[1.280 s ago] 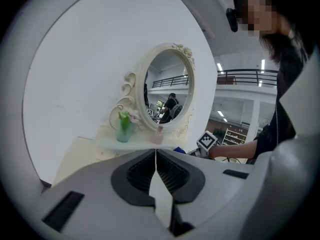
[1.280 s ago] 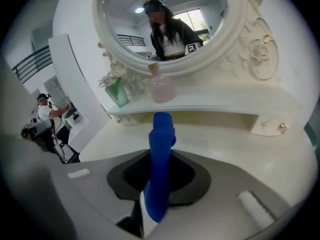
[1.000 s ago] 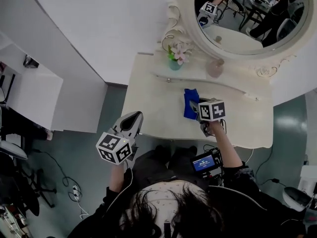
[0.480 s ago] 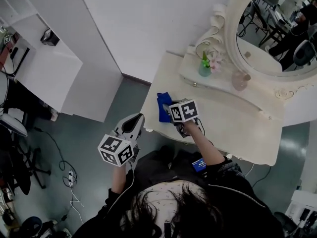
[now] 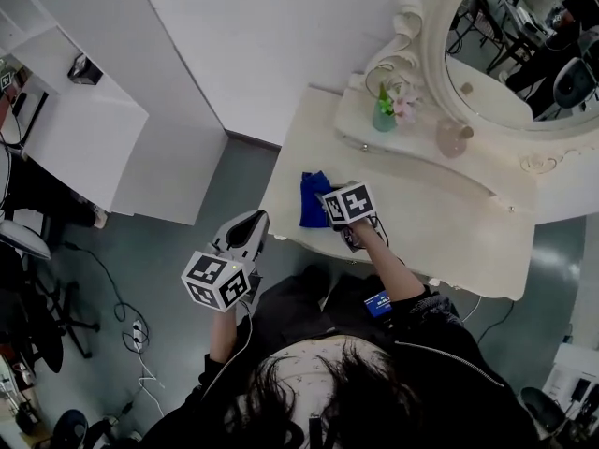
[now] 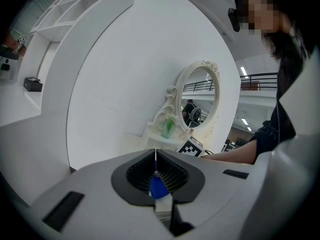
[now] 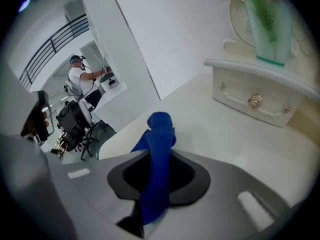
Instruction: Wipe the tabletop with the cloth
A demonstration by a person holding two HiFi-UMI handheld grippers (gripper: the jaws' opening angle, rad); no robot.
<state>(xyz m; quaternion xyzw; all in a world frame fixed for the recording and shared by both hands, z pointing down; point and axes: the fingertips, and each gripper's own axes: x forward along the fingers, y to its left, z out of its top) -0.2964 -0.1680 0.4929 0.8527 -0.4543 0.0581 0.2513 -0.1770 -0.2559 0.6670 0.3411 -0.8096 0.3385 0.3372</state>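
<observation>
Gripping one blue cloth (image 5: 314, 197), right tongs (image 7: 159, 159) on one tabletop (image 5: 426, 209), left tongs (image 6: 156, 160) closed.

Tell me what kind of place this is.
Probably a staged dressing corner inside an office or lab: a cream vanity table with an ornate oval mirror and a flower vase, but office chairs and floor cables beside it.

The cream table (image 5: 440, 223) stands against a white wall (image 5: 281, 45), and most of its top is bare. A blue cloth (image 5: 314, 199) lies bunched on the top at the person's left end, near the front edge. Along the back runs a raised shelf (image 5: 412, 152) with a small knob (image 7: 255, 100) in its front. On the shelf stand a green vase (image 5: 385, 120) of flowers (image 5: 402, 106) and, to its right, a pink rounded thing (image 5: 453, 139). An oval mirror (image 5: 510, 64) rises behind the shelf.
</observation>
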